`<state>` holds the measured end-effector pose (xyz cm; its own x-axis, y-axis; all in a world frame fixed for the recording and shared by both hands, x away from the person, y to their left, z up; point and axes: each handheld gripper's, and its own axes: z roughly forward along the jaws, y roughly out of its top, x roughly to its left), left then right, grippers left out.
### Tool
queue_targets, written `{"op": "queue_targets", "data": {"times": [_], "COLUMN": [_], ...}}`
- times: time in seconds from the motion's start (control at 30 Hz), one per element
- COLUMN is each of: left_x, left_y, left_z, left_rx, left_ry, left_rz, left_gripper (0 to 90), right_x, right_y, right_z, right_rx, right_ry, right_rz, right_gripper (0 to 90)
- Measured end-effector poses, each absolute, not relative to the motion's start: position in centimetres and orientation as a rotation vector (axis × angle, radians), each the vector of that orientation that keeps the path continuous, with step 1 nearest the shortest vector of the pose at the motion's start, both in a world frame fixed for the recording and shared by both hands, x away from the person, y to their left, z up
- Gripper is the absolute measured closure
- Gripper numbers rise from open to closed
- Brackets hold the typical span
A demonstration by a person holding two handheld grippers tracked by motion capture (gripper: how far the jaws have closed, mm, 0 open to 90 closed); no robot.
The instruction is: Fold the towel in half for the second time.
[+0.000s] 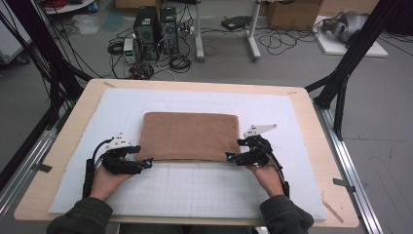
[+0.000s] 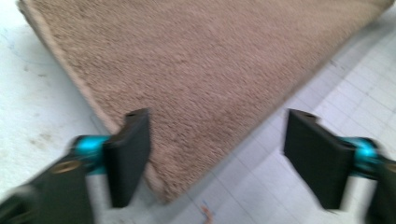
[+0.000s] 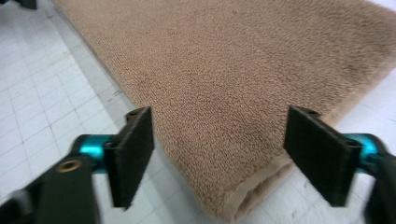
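Note:
A brown towel (image 1: 187, 135), folded into a rectangle, lies flat on the white gridded mat (image 1: 204, 190). My left gripper (image 1: 147, 163) sits at its near left corner and my right gripper (image 1: 229, 157) at its near right corner. In the left gripper view the towel (image 2: 205, 74) has its corner between the black jaws of my left gripper (image 2: 219, 158), which stand wide apart and clear of the cloth. The right gripper view shows the same for my right gripper (image 3: 219, 158): the towel's (image 3: 233, 79) folded corner lies between wide jaws, untouched. Both grippers are open.
The mat covers a wooden table (image 1: 73, 117) with rounded corners. Beyond the far edge, the floor holds computer towers (image 1: 156, 29), tangled cables and a desk leg (image 1: 252, 34). Black frame posts (image 1: 350, 58) stand at both sides.

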<state>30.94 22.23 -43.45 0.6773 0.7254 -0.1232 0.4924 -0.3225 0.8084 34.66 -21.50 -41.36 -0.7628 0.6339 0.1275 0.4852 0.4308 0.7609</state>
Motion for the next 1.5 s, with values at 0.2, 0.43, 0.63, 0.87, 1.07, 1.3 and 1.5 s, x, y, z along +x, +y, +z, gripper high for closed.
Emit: {"op": "queue_targets", "data": {"times": [0.2,0.43,0.63,0.87,1.07,1.3,1.5], "left_x": [30.2,29.6,29.0,28.4,27.6,26.4,25.4], "left_y": [22.5,23.2,23.5,24.3,25.0,25.7,26.2], "left_z": [-42.9,-42.3,-42.0,-41.8,-41.7,-41.6,-41.6], "left_rx": [1.960,1.932,1.926,1.914,1.907,1.904,1.890], "left_ry": [0.931,0.931,0.923,0.932,0.932,0.936,0.941], "left_rz": [0.333,0.358,0.363,0.373,0.378,0.381,0.385], "left_gripper": [6.1,1.7,1.7,1.7,1.7,1.7,1.7], "right_x": [33.6,33.0,32.5,31.4,30.5,29.2,28.0], "right_y": [-21.7,-22.4,-23.2,-24.1,-25.1,-25.9,-26.7], "right_z": [-40.6,-40.2,-40.3,-40.5,-40.6,-40.2,-40.2], "right_rx": [0.975,0.972,0.981,0.987,0.999,0.980,0.989], "right_ry": [2.463,2.431,2.424,2.412,2.387,2.376,2.363], "right_rz": [1.276,1.293,1.294,1.294,1.315,1.312,1.311], "right_gripper": [14.2,11.7,11.7,11.7,11.7,11.7,11.7]}}
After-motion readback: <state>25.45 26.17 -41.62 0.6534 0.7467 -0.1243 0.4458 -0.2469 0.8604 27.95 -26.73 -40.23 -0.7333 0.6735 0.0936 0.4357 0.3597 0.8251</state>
